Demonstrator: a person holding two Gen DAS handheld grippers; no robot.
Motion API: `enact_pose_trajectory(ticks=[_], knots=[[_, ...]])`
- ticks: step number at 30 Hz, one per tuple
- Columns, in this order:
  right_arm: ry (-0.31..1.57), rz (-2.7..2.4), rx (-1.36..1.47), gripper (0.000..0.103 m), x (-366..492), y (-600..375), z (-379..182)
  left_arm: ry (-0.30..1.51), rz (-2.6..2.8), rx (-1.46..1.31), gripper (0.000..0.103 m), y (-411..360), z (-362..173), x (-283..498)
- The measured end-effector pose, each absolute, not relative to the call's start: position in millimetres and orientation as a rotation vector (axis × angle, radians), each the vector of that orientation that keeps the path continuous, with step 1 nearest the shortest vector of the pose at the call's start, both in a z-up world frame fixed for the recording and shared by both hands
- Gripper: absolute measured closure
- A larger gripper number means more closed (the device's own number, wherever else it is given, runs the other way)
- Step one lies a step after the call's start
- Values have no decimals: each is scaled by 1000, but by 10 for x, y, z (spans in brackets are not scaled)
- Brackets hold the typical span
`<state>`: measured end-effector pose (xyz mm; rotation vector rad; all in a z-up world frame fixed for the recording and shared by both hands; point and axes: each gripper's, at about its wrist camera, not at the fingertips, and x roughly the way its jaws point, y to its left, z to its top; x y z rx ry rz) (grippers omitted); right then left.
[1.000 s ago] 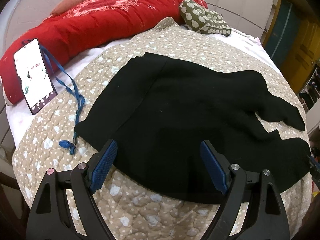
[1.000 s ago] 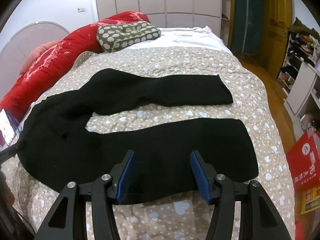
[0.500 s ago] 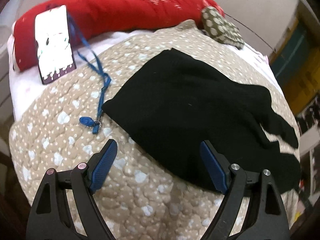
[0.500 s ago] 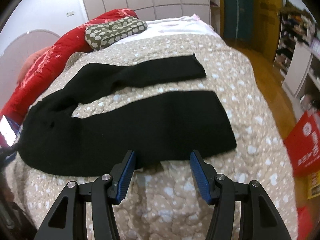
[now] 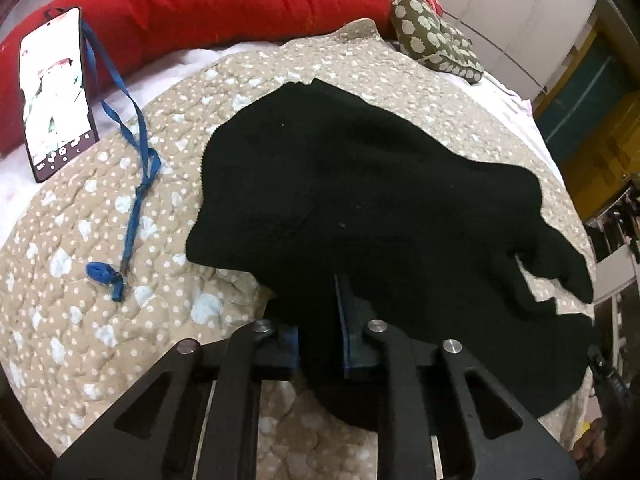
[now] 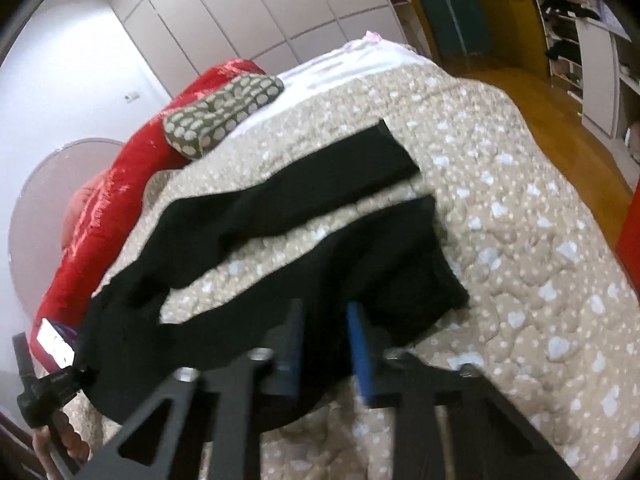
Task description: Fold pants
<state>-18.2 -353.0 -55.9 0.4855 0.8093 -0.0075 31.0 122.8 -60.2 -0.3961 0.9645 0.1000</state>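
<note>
the black pants point(image 5: 360, 184) lay on the spotted quilt point(image 5: 80, 280), legs running lengthwise toward the bed's foot. our left gripper point(image 5: 320, 320) had just closed on the waist edge; our right gripper point(image 6: 324, 344) on the near leg's edge. only the left view showed the phone point(image 5: 56, 92).

A home bedroom: quilted bed point(image 5: 120, 340), red duvet point(image 5: 208, 4), white wardrobes point(image 6: 248, 12).
</note>
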Motion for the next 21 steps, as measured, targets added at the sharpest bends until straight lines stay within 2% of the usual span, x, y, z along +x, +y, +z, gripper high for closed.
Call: enact_pose_trajectory(ticks=[5, 9, 12, 15, 18, 20, 21], knots=[[748, -6, 390, 100, -593, -3501, -116, 947, 54, -393, 91, 1233, -383, 133], [763, -70, 376, 100, -928, -3612, 36, 948, 47, -373, 91, 1228, -321, -26], [790, -164, 325, 100, -1028, -3729, -7, 969, 69, -355, 91, 1255, -428, -33], [821, -167, 422, 99, -959, -3924, -195, 996, 95, -356, 91, 1253, -559, 14], [890, -201, 530, 89, -781, -4025, -510, 994, 104, -341, 91, 1238, -577, 20], [895, -167, 593, 69, -728, -4048, -651, 1003, 103, -343, 91, 1250, -584, 45], [867, -156, 620, 64, -718, -4050, -669, 1008, 102, -349, 91, 1258, -585, 50]])
